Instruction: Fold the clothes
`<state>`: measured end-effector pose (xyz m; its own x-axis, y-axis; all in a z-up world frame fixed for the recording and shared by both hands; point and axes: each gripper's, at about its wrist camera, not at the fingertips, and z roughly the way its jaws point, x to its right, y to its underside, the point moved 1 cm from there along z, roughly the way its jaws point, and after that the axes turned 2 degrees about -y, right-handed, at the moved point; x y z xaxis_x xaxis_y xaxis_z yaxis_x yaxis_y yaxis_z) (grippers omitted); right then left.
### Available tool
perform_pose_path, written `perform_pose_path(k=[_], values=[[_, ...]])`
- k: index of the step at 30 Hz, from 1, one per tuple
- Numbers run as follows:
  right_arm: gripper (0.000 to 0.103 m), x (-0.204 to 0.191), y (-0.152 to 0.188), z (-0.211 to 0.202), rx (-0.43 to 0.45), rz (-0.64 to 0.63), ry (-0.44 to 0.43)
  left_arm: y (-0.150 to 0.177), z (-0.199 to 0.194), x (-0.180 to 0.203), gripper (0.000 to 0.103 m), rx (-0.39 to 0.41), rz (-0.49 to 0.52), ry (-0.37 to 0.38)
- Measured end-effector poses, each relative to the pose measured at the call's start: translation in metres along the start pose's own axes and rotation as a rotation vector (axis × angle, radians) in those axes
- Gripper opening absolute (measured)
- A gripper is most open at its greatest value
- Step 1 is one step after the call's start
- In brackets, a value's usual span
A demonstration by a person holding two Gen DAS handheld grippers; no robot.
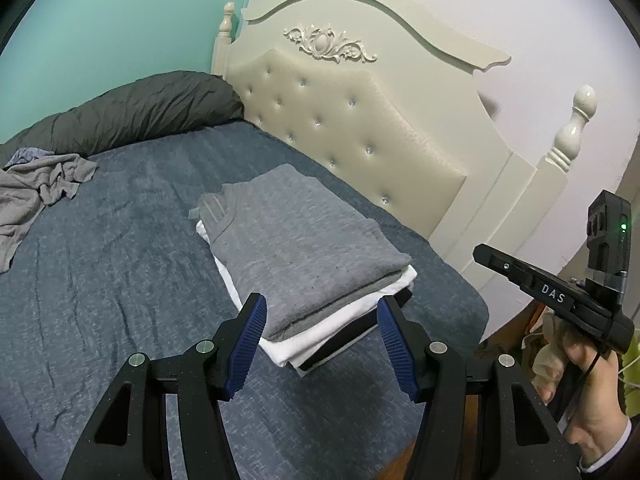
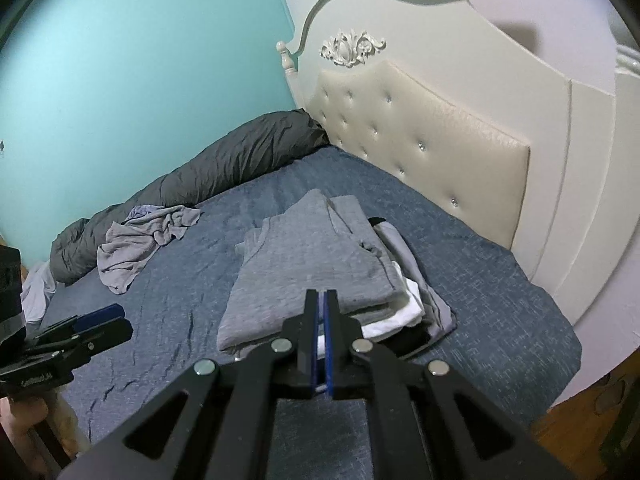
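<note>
A stack of folded clothes point(image 1: 296, 240) lies on the blue bed cover point(image 1: 120, 260) near the headboard, with a grey garment on top, a white one point(image 1: 320, 336) under it and dark ones at the bottom. My left gripper point(image 1: 320, 300) is open just in front of the stack's near edge, holding nothing. My right gripper point(image 2: 320, 296) is shut with nothing in it, hovering over the near edge of the stack point(image 2: 312, 264). A hand holds it at the bed's right corner, where the left wrist view shows the right gripper point(image 1: 480, 254) from the side. A crumpled grey garment point(image 2: 136, 248) lies loose at the far left.
A dark rolled duvet point(image 2: 224, 164) runs along the teal wall behind the crumpled garment point(image 1: 36, 188). The cream tufted headboard point(image 1: 360, 120) stands right of the stack. The bed corner drops to a wooden floor point(image 2: 568, 432). My left gripper point(image 2: 120, 320) shows at the left edge.
</note>
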<state>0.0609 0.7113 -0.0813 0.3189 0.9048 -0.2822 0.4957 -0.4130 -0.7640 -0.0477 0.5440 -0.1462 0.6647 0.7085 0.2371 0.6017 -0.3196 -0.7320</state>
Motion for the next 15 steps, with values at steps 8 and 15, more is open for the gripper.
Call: perform_pose_path(k=[8,15], values=[[0.003,-0.016,0.008,-0.026,0.015,0.001,0.025,0.003,-0.028,0.002,0.072,0.026,0.013,0.010],[0.017,-0.034,0.015,-0.047,0.030,-0.028,0.048,0.008,-0.054,0.003,0.080,0.056,0.029,0.012]])
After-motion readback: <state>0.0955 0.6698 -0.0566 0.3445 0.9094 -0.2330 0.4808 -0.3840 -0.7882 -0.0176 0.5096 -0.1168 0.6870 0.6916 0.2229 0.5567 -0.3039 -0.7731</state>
